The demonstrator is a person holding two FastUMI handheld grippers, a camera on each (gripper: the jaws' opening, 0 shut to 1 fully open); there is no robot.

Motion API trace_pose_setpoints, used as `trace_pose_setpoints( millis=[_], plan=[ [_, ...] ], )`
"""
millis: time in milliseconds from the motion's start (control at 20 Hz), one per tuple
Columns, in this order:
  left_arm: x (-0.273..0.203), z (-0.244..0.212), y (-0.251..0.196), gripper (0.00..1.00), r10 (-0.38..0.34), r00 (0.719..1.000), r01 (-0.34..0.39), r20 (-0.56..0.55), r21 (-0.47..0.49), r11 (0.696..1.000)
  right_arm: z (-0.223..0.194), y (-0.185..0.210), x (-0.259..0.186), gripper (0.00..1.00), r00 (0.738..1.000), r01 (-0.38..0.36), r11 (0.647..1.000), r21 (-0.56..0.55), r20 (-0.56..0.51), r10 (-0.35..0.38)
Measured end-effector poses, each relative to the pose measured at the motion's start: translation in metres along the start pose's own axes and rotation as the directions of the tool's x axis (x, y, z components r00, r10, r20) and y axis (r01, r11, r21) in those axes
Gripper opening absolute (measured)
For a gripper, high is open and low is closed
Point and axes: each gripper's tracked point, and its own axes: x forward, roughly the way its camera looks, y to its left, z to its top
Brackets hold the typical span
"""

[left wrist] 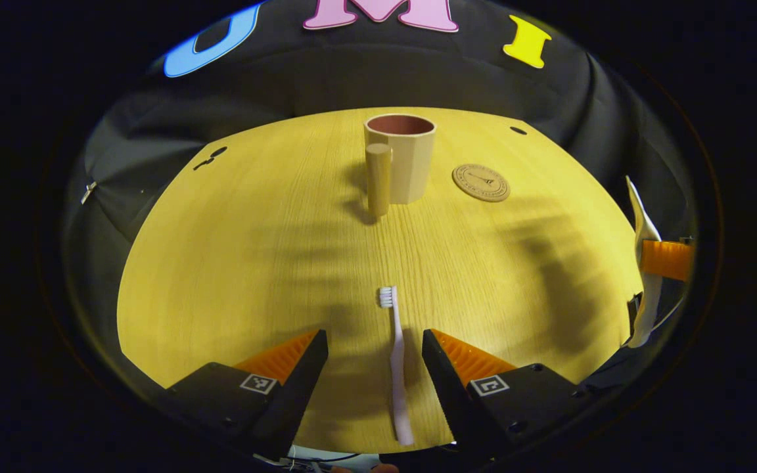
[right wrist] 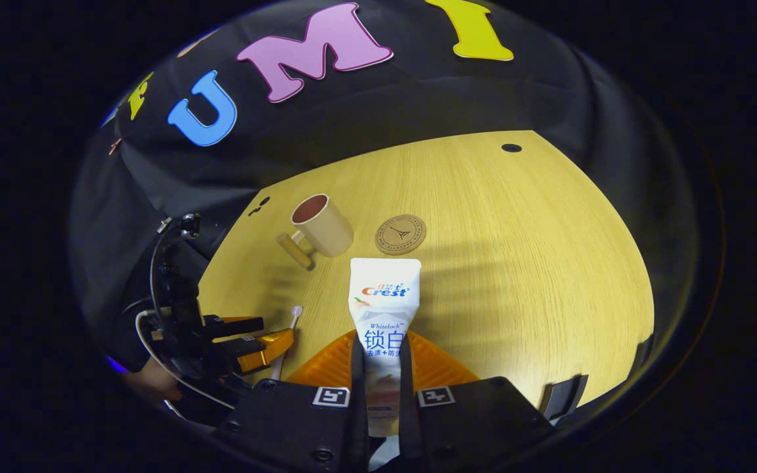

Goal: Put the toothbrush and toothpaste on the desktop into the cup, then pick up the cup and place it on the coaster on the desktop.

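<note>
The left hand-held gripper (left wrist: 373, 368) gapes wide around the toothbrush (left wrist: 397, 364) lying flat on the tabletop (left wrist: 221, 263) and could bump it aside, while the right hand-held gripper (right wrist: 378, 374) squeezing the toothpaste tube (right wrist: 384, 309) might knock over the cup (right wrist: 322, 226).

Yellow wooden desktop (left wrist: 253, 263) with cup (left wrist: 408, 164), round coaster (left wrist: 481, 182) and toothbrush (left wrist: 396, 355)

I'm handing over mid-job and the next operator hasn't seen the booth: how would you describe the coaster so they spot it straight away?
Start from the yellow wooden desktop and find the beige cup with its peg-like handle, toward the far side. The coaster lies flat just beside it, apart from it, on the side away from the handle. It is the only thin round brown disc, with a dark printed emblem.
</note>
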Motion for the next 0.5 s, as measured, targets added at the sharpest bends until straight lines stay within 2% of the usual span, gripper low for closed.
trace_pose_setpoints(
  millis=[150, 350, 400, 500],
  plan=[
    [0.011, -0.014, -0.007, 0.9, -0.012, 0.998, 0.013, -0.06, 0.015, 1.0, 0.001, -0.007, 0.003, 0.22, 1.0, -0.003, 1.0, 0.009, -0.007, 0.003],
    [0.012, -0.011, -0.01, 0.81, -0.016, 0.997, 0.015, -0.072, -0.015, 1.0, 0.005, -0.012, 0.006, 0.22, 1.0, -0.006, 0.999, 0.032, -0.002, 0.006],
    [0.016, -0.011, -0.009, 0.85, -0.008, 0.997, 0.007, -0.072, -0.018, 1.0, 0.006, -0.012, 0.007, 0.22, 1.0, -0.006, 0.999, 0.039, 0.003, 0.006],
    [0.014, -0.006, -0.003, 0.43, 0.033, 0.999, -0.035, -0.043, -0.047, 0.998, 0.01, -0.011, 0.008, 0.22, 1.0, -0.01, 0.998, 0.055, 0.015, 0.009]
  ],
)
